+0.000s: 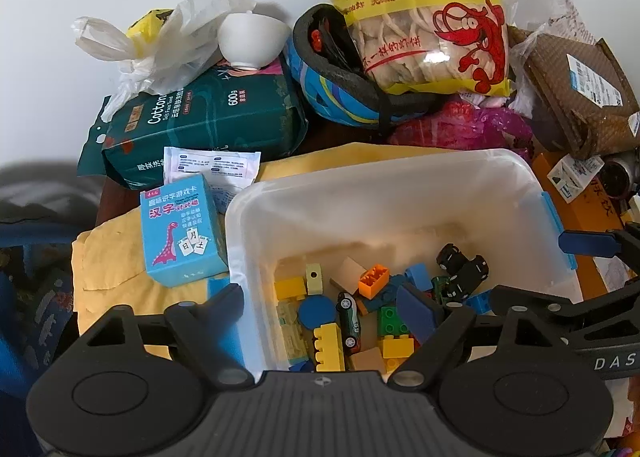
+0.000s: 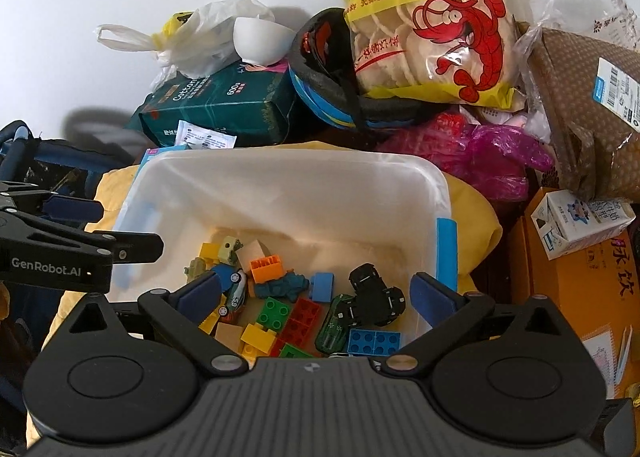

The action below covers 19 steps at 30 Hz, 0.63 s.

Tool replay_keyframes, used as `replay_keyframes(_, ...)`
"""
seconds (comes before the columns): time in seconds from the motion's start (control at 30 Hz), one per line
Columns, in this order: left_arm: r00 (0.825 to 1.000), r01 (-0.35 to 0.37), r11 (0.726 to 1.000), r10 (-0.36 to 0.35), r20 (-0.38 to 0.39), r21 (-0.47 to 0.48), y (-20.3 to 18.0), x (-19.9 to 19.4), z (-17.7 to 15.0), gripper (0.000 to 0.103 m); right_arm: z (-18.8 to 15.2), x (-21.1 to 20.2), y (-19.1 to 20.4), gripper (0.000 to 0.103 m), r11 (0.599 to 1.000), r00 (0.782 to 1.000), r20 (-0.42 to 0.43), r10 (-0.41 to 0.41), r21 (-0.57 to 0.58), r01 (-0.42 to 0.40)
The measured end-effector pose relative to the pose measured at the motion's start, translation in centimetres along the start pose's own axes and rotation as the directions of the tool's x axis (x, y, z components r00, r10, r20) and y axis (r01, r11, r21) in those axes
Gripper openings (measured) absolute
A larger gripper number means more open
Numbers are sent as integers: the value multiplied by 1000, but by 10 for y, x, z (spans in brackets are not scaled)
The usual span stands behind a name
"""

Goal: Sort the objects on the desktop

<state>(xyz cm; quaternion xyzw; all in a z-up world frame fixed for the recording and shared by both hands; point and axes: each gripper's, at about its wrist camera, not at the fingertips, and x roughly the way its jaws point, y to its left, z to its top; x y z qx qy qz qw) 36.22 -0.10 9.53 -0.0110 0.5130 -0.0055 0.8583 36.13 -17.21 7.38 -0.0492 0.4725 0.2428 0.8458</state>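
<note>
A translucent white bin [image 1: 384, 177] with blue latches holds several toy bricks [image 1: 374, 279] and toy cars [image 1: 464, 269]; it also shows in the right wrist view [image 2: 280, 173]. My left gripper [image 1: 320, 309] is open and empty over the bin's near left side, its left finger outside the wall. My right gripper [image 2: 316, 293] is open and empty over the bin's near edge, above the bricks [image 2: 268, 267] and black cars [image 2: 374, 295]. Each gripper shows at the edge of the other's view.
A blue card box [image 1: 180, 231] lies left of the bin on yellow cloth [image 1: 108, 257]. Behind are a green cotton pack [image 1: 208, 117], white bowl [image 1: 252, 39], helmet [image 1: 336, 77], prawn cracker bag [image 1: 424, 17], brown parcel [image 1: 580, 89] and a milk carton [image 2: 580, 221] on an orange box [image 2: 580, 297].
</note>
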Motion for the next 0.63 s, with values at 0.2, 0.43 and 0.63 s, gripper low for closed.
replay_keyframes(0.2, 1000, -10, 1000, 10, -6, 10, -4, 4, 0, 86, 0, 4, 0, 103, 1000, 1000, -9, -4, -6, 4)
replay_keyframes(0.43, 1000, -8, 1000, 8, -6, 10, -4, 6, 0, 86, -1, 7, 0, 103, 1000, 1000, -22, -11, -17, 11)
replay_keyframes(0.63, 1000, 13, 1000, -13, 8, 3, -3, 5, -2, 86, -3, 9, 1, 103, 1000, 1000, -25, -11, -19, 11)
